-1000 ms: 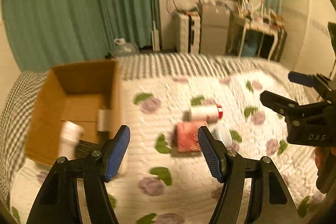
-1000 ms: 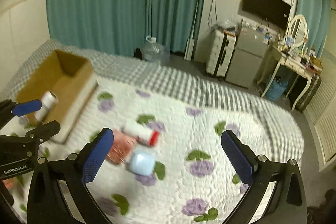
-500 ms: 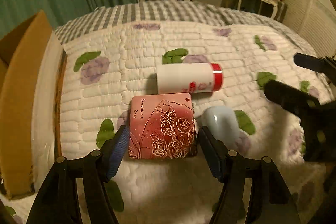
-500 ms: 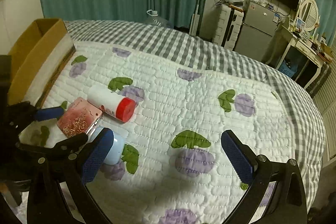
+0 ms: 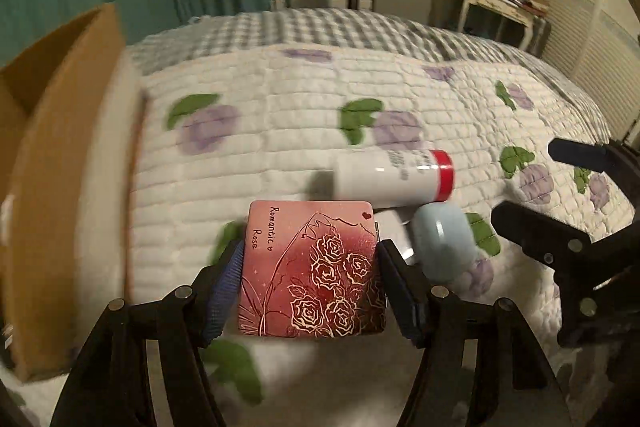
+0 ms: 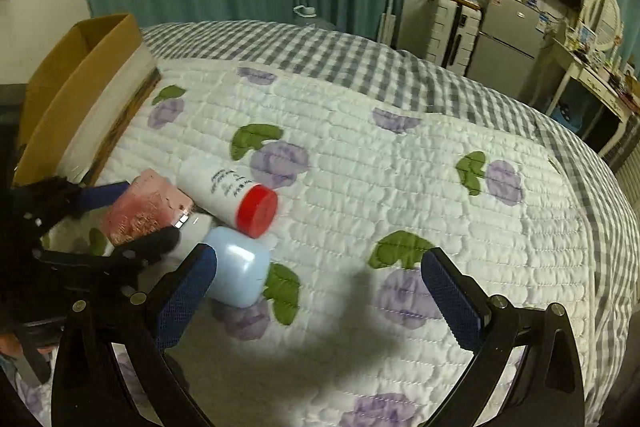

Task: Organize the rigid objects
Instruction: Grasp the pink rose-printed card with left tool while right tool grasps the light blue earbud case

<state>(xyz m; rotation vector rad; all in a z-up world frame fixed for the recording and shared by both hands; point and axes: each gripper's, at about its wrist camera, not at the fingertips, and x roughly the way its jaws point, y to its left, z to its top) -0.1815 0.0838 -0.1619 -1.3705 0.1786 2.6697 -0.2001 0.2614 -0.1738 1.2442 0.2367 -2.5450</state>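
the left gripper (image 5: 310, 281) is clamped on the pink rose case (image 5: 314, 267), pads pressing both side edges. the right gripper (image 6: 320, 291) is spread wide, holding nothing, above the quilt (image 6: 400, 167). at the case's 2 o'clock lie the white red-capped bottle (image 5: 394, 177) and pale blue jar (image 5: 442, 243); the cardboard box (image 5: 60, 167) sits at 9 o'clock.
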